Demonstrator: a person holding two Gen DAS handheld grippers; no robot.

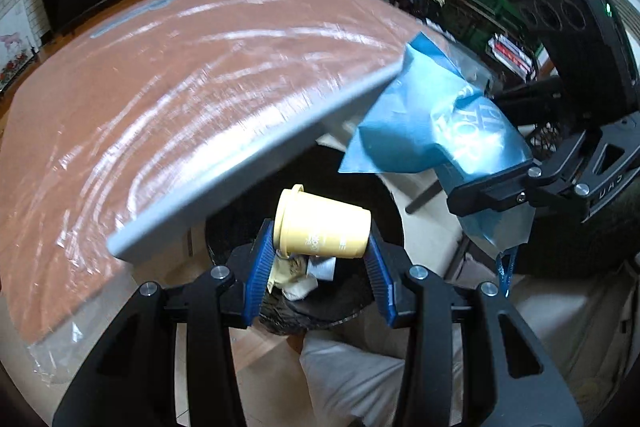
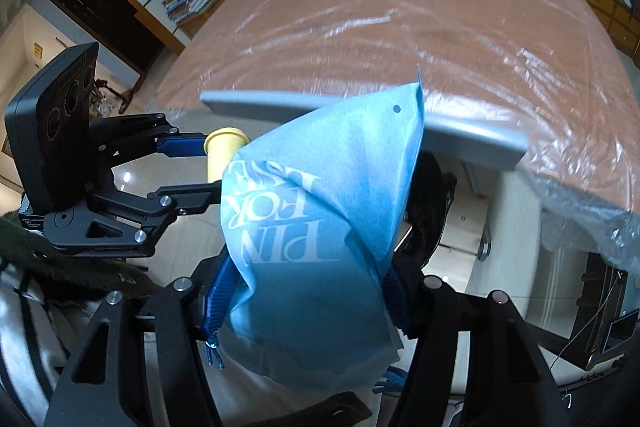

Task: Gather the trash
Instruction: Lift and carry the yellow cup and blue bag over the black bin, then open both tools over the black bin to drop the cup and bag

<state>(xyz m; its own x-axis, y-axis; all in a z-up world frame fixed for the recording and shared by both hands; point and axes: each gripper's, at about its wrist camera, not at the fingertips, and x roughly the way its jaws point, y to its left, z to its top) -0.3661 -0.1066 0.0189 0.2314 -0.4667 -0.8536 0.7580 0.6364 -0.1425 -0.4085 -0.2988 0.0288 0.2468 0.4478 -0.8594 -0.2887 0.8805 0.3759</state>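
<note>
- Table [image 1: 168, 99]: a broad top under a pinkish cloth and clear plastic film fills the left of the left wrist view; its grey edge [image 1: 248, 163] runs diagonally above the bin.
- Left gripper [image 1: 320, 251]: its blue-padded fingers [image 1: 262, 267] are clamped on a pale yellow cup [image 1: 324, 223], which lies on its side, rim to the left, beyond the table's edge.
- Trash bin [image 1: 384, 219]: dark and round, directly below the cup; crumpled paper scraps [image 1: 296, 275] lie inside.
- Right gripper [image 2: 308, 291]: its fingers are closed on a blue bag [image 2: 320, 235] with white lettering, held off the table; the fabric hides most of both pads.
- From the right wrist, the left gripper [image 2: 200, 167] appears at left with the yellow cup [image 2: 224, 155] between its fingers, the bag just beside it.
- In the left wrist view the bag [image 1: 432, 123] hangs at right, near the table's corner, above and to the right of the bin.
</note>
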